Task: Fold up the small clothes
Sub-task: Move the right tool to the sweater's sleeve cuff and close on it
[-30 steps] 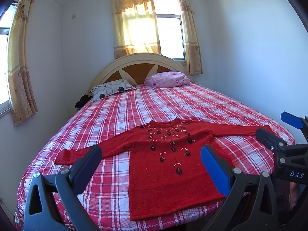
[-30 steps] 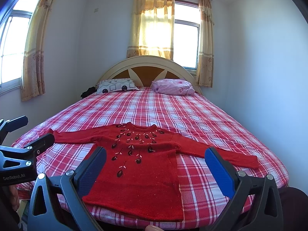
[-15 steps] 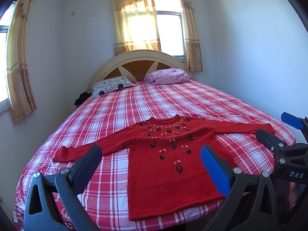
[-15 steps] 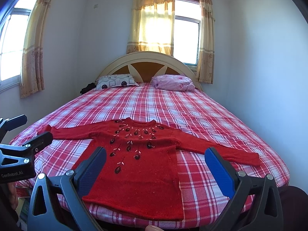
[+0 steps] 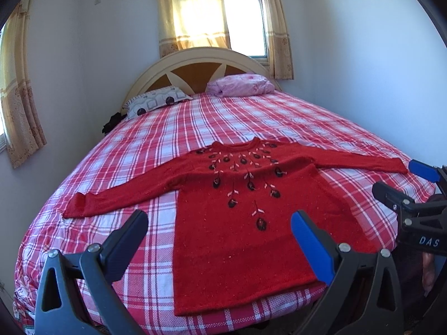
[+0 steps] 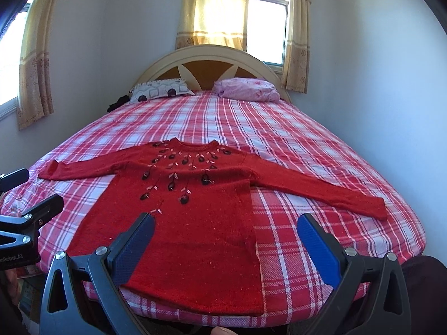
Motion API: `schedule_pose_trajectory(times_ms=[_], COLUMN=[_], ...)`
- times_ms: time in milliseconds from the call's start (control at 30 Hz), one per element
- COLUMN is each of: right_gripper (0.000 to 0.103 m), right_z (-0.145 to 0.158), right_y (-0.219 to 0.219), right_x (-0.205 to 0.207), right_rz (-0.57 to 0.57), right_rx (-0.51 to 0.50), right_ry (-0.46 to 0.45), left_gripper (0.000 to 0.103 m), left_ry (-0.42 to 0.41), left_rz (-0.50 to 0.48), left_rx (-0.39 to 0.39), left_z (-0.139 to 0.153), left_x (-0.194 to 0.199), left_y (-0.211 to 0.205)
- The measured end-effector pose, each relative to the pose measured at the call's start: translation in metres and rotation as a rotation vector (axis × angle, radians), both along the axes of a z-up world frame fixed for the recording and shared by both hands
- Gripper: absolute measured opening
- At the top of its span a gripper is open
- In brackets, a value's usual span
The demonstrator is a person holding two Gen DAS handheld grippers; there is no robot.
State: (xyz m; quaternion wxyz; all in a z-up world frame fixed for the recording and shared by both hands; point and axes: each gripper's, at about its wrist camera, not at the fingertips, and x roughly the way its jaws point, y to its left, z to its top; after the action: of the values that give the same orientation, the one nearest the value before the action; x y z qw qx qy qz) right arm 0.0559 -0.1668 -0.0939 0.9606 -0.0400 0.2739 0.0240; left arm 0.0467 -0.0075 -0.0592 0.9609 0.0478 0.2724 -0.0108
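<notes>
A small red knitted sweater [image 5: 237, 229] [image 6: 195, 223] with dark embroidered flowers lies flat, front up, on the near part of the bed, both sleeves spread out sideways and its hem toward me. My left gripper [image 5: 219, 233] hovers open above the lower left of the sweater, holding nothing. My right gripper [image 6: 226, 236] is open too, above the lower right of the sweater. Each gripper shows at the edge of the other's view: the right gripper [image 5: 410, 189] and the left gripper [image 6: 30, 192].
The bed [image 5: 251, 117] has a red and white checked cover and a curved headboard [image 6: 212, 55]. A patterned pillow [image 5: 156, 102] and a pink pillow [image 5: 243, 85] lie at its head. Walls stand close on both sides; curtained windows are behind.
Both grippers have moved forward and slightly down toward the sweater, which now looks larger. The sweater itself has not moved; both grippers stay open.
</notes>
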Motion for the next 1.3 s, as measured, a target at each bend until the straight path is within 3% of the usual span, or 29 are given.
schedule_pose_trajectory(times_ms=[433,733,1100,1200,1267,1300], right_gripper=[0.102,0.102,0.101,0.097,0.083,0.082], right_z=[-0.044,-0.067,-0.08,-0.083,-0.088,-0.091], right_y=[-0.057,-0.148,-0.289,-0.326,-0.343,-0.354], right_x=[0.057,0.099,0.12,0.119,0.122,0.124], right_rz=[-0.132,-0.307,-0.585,-0.665,-0.707,-0.724], right_rx=[0.026,0.113,0.289,0.347,0.365,0.374], right_ry=[0.136,0.202,0.195,0.188,0.188,0.185], left_gripper=[0.103,0.103,0.103,0.103,0.103,0.103], left_ry=[0.126,0.199,0.232,0.268,0.278,0.285], left_rz=[-0.031,-0.095,-0.135,-0.131,-0.129,-0.125], left_rx=[0.008,0.042,0.12,0.121,0.12,0.118], left_z=[-0.043,-0.05,-0.065,-0.076,-0.082,-0.085], left_x=[0.046,0.108,0.183,0.203,0.211,0.215], left_y=[-0.009,-0.036,-0.068,-0.071,-0.072,-0.072])
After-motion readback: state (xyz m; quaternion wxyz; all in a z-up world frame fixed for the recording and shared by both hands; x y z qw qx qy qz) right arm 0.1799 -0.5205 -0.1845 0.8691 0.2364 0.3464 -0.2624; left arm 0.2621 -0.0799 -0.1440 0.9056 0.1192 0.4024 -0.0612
